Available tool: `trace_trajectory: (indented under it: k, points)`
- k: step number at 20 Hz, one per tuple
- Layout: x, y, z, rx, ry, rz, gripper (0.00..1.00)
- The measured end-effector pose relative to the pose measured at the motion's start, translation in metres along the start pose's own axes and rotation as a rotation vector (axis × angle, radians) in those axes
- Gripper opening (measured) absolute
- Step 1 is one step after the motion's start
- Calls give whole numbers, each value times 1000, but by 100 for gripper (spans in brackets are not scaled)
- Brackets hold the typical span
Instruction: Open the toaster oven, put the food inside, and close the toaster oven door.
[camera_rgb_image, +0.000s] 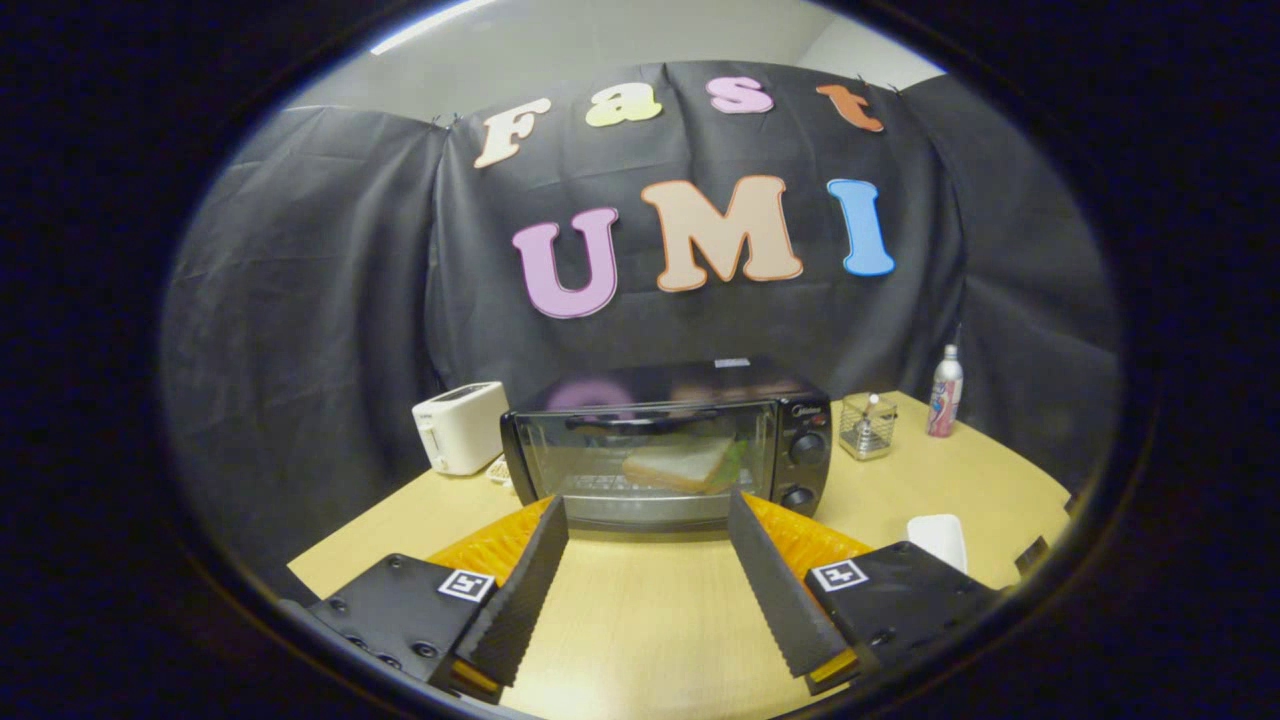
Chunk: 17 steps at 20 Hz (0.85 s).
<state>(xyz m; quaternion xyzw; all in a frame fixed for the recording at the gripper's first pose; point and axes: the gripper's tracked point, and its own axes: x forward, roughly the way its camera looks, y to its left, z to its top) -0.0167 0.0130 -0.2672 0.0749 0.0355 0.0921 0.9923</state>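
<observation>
The claw (648, 520) stands wide, nothing between its two fingers, which rise from the bottom of the frame toward the centre. Just beyond their tips, at mid-frame, sits the toaster oven (668, 450) on the pale wooden worktop (640, 610). Its glass door (645, 465) looks shut and upright, with a dark handle bar (640, 421) across the top of the pane. Through the glass a slice of bread (683, 464) lies on the rack, something green at its right edge that I cannot identify. So the food appears to be inside already and the door closed; the task looks at or very near its end.

If the door is not fully seated, the sound move is to press flat against the upper part of the pane near the handle, squarely and gently, so the light oven does not slide back on the worktop. Keep clear of the two knobs (806, 447) on the right panel.

Left of the oven stands a white toaster (461, 427), its slots showing nothing. To the right of centre is a small clear holder (867, 426) with something metallic in it, too small to tell. Farther right a spray bottle (945, 392) stands upright. A white dish (940, 540) lies at lower right beside the right finger's mount; its contents are hidden.
</observation>
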Motion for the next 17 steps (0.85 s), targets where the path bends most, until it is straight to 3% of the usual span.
trace_trajectory:
  k: [5, 12, 17]
  points:
    - [-17, -22, 31, 3, -38, -2, 99]
    - [-20, -65, 37, 4, -35, -104, 99]
    - [-20, -62, 40, 14, -41, -84, 99]
